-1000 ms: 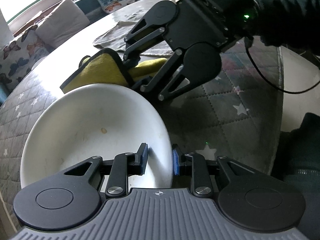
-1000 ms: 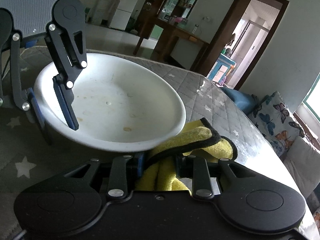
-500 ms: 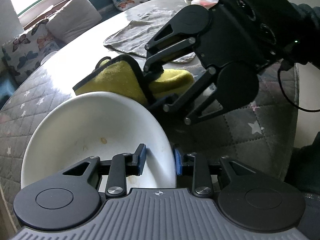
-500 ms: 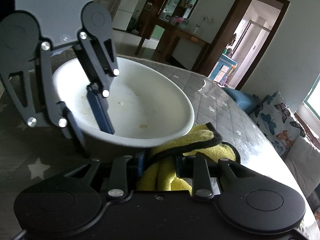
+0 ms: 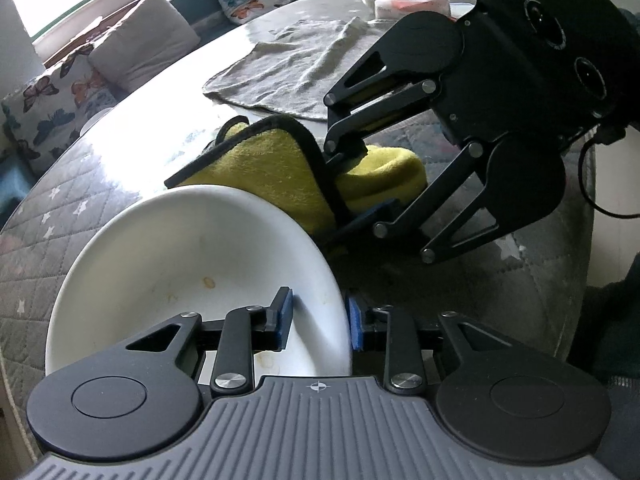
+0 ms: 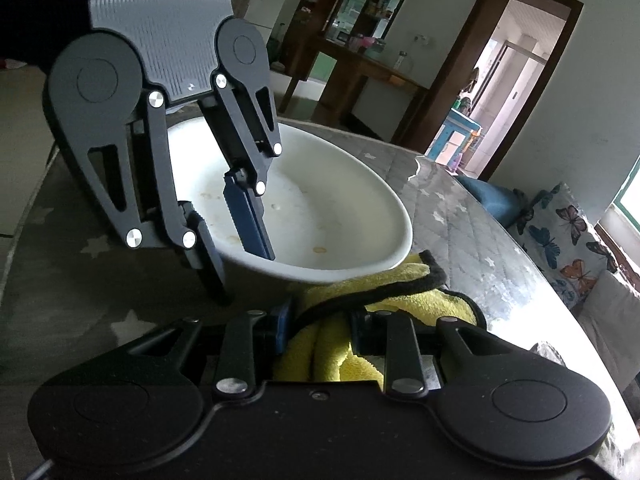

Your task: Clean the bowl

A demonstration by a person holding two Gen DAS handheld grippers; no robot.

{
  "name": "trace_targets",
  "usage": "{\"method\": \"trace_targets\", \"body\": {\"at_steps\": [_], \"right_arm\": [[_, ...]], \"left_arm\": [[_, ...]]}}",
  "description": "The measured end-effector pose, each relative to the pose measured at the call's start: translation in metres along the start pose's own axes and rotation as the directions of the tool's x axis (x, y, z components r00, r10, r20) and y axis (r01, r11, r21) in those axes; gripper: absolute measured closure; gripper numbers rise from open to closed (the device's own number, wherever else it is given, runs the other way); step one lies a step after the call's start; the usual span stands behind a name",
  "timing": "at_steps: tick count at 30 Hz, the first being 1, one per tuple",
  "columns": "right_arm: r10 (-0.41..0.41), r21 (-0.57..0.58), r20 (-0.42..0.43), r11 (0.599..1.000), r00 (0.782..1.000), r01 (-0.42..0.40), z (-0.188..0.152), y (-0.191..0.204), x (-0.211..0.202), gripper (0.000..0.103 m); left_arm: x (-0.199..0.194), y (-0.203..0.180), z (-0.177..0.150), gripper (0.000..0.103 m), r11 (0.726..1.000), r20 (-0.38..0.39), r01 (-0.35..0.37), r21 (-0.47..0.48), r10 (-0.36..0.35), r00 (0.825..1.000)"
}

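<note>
As far as writing goes, nothing readable shows up anywhere: no brand or label, only a small crosshair mark on the grey housing of the left gripper point(image 5: 318, 320).

That left gripper is clamped on the near rim of the white bowl point(image 5: 192, 264), one blue pad inside the bowl, the other outside against the wall, so the jaws stand only as far apart as the wall is thick. From the right wrist view you can see the bowl point(image 6: 320, 216) tilted, its held side raised. A few brownish stains sit on the inside.

The right gripper point(image 6: 318, 330) is pinched tight on a yellow cloth point(image 6: 384, 304) with black edging, the bunched fabric filling the narrow gap between its fingers. In the left wrist view the cloth point(image 5: 280, 164) sits just past the bowl's far rim, and it looks like it's touching the rim, but I can't say for sure.

Everything is over a grey quilted table cover point(image 5: 40, 240) with little stars. Farther back lies a grey towel point(image 5: 304, 68), and butterfly-print cushions point(image 5: 52, 108) line a bench under the window.
</note>
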State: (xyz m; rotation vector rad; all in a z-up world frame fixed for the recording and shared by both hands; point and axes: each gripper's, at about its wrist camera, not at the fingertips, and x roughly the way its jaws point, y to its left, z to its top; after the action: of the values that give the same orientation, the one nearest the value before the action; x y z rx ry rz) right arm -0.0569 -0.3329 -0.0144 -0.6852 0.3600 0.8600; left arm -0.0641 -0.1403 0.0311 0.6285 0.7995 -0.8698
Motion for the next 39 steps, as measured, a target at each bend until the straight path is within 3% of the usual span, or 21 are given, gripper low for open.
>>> {"method": "trace_targets", "body": {"at_steps": [39], "right_arm": [[-0.018, -0.039, -0.003, 0.999, 1.000, 0.018, 0.007, -0.016, 0.026, 0.073]], "left_arm": [[-0.021, -0.011, -0.029, 0.076, 0.996, -0.002, 0.069, 0.059, -0.069, 0.998]]}}
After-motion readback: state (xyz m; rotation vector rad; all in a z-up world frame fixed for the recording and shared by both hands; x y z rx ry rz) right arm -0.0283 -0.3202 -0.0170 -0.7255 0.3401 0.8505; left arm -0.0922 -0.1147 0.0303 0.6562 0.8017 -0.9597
